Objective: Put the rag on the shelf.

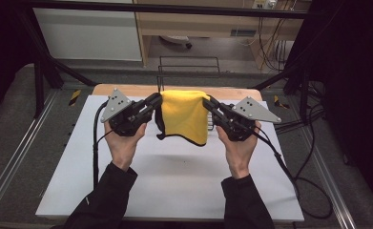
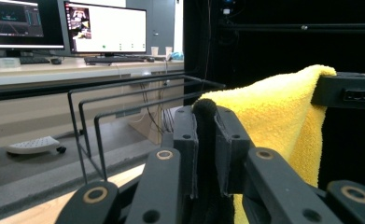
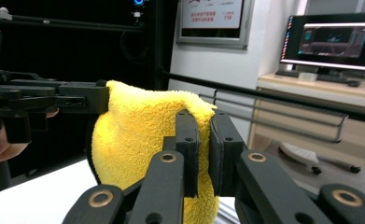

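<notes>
Aloft, fluffy yellow cloth (image 1: 186, 117), black-edged, pinched by both tools

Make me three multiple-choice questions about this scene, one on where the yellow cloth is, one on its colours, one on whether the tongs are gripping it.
1. Where is the yellow terry cloth?
A. flat on the white table
B. hanging in the air between both tongs
C. draped over the black wire rack

2. What colour is its edge trim?
A. black
B. red
C. white

3. The left tongs and right tongs are:
A. both open
B. one open
C. both shut on the cloth

Answers: B, it hangs above the white table; A, a dark hem lines the cloth; C, each pair pinches an upper corner.
</notes>
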Demonstrator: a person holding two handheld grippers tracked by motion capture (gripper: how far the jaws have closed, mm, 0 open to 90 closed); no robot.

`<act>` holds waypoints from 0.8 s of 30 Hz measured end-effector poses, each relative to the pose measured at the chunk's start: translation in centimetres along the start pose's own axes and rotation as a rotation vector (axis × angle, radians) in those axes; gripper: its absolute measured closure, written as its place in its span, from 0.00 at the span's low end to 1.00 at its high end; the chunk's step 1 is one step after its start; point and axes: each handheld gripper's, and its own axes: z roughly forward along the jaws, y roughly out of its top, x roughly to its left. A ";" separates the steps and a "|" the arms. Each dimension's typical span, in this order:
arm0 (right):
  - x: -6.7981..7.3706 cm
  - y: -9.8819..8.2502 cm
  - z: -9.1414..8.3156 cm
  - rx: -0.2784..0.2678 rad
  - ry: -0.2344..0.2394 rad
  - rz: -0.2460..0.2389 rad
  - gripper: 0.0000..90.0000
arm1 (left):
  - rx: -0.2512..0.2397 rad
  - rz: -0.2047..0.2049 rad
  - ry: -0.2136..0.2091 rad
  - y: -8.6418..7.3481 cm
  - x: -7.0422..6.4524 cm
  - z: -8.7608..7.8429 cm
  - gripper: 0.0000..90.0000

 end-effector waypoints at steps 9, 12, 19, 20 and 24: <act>-0.7 1.8 -0.1 -0.054 -0.039 -0.039 0.93 | -0.049 -0.006 -0.005 1.7 -0.3 0.9 0.89; -1.0 2.2 0.0 -0.070 -0.047 -0.037 0.93 | -0.066 -0.010 -0.005 2.3 -0.3 1.3 0.89; -1.5 3.9 0.1 -0.095 -0.065 -0.051 0.93 | -0.106 -0.004 -0.003 4.0 -0.4 1.9 0.89; -1.5 4.2 0.1 -0.101 -0.069 -0.054 0.93 | -0.112 0.001 -0.002 4.3 -0.4 2.0 0.89; -1.8 5.3 0.1 -0.132 -0.078 -0.058 0.93 | -0.140 0.018 0.000 5.4 -0.6 2.0 0.89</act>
